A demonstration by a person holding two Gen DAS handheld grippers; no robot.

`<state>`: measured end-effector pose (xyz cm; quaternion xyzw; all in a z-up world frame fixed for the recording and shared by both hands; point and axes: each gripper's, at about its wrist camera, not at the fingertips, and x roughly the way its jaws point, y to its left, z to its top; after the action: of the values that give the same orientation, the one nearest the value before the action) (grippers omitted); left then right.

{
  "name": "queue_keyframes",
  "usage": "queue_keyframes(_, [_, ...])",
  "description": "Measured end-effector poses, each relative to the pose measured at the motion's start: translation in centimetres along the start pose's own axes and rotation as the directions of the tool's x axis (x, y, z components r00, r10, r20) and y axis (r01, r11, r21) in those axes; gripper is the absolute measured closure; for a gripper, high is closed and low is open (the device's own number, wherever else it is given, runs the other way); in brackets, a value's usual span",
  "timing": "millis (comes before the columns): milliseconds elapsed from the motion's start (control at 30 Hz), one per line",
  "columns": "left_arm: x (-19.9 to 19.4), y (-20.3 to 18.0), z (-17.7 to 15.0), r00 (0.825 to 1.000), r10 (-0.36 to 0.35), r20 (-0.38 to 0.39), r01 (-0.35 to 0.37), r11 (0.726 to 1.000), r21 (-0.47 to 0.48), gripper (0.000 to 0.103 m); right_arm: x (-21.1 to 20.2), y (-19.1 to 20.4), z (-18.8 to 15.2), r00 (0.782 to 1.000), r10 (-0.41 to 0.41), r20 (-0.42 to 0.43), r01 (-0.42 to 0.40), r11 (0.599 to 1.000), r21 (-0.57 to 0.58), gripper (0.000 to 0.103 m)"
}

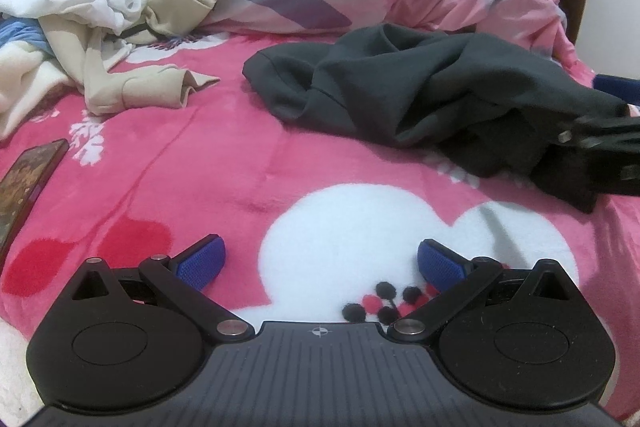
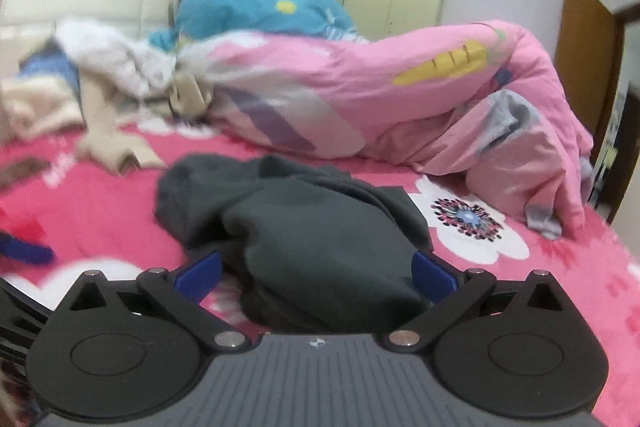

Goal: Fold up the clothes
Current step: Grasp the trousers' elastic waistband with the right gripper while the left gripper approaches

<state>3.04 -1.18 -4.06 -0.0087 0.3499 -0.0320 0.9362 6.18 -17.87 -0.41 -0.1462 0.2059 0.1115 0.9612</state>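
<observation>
Right wrist view: our right claw gapes around the crumpled dark garment, not yet pinching. Left claw hangs released, garment ahead to its right. Folding's barely started, beige pile waiting.

Left hand-held gripper sat low, jaws spread wide, blue pads clear. Right hand-held gripper also wide apart, fingers straddling dark fabric, not clamped.
</observation>
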Motion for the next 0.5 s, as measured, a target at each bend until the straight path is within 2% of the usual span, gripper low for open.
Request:
queue_keyframes(100, [0.0,0.0,0.0,1.0,0.002,0.002,-0.002,1.0,0.007,0.0,1.2,-0.1,-0.4,0.998,-0.04,-0.041,0.039,0.999,-0.021,0.001])
queue_keyframes(133, [0.0,0.0,0.1,1.0,0.009,0.009,-0.009,1.0,0.008,0.0,1.3,-0.3,-0.6,0.998,-0.043,-0.046,0.042,0.999,-0.015,0.005])
queue_keyframes(200, [-0.2,-0.1,0.3,0.998,0.042,0.036,-0.042,0.999,0.003,0.0,1.2,-1.0,-0.7,0.998,-0.025,-0.052,0.026,1.0,0.01,0.021])
queue_keyframes(233, [-0.3,-0.2,0.4,0.997,0.051,0.051,-0.051,0.999,0.002,0.0,1.1,-1.3,-0.8,0.998,-0.014,-0.055,0.015,1.0,0.023,0.026])
queue_keyframes(267, [-0.4,-0.4,0.6,0.997,0.046,0.062,-0.046,0.999,0.007,0.0,1.0,-1.6,-0.9,0.998,-0.003,-0.058,0.005,0.999,0.037,0.035])
queue_keyframes(333, [-0.5,-0.9,0.9,0.997,0.023,0.079,-0.025,0.999,0.027,0.001,0.8,-2.2,-0.8,0.999,0.012,-0.052,-0.009,0.998,0.058,0.045])
queue_keyframes(400, [-0.6,-1.6,1.0,0.995,0.008,0.095,-0.013,0.999,0.053,0.001,0.5,-2.6,-0.6,0.999,0.019,-0.035,-0.016,0.997,0.077,0.072])
queue_keyframes(500, [-0.9,-2.6,1.0,0.993,-0.019,0.12,0.008,0.995,0.096,0.003,0.1,-4.2,0.0,0.999,0.045,-0.006,-0.043,0.985,0.169,0.083])
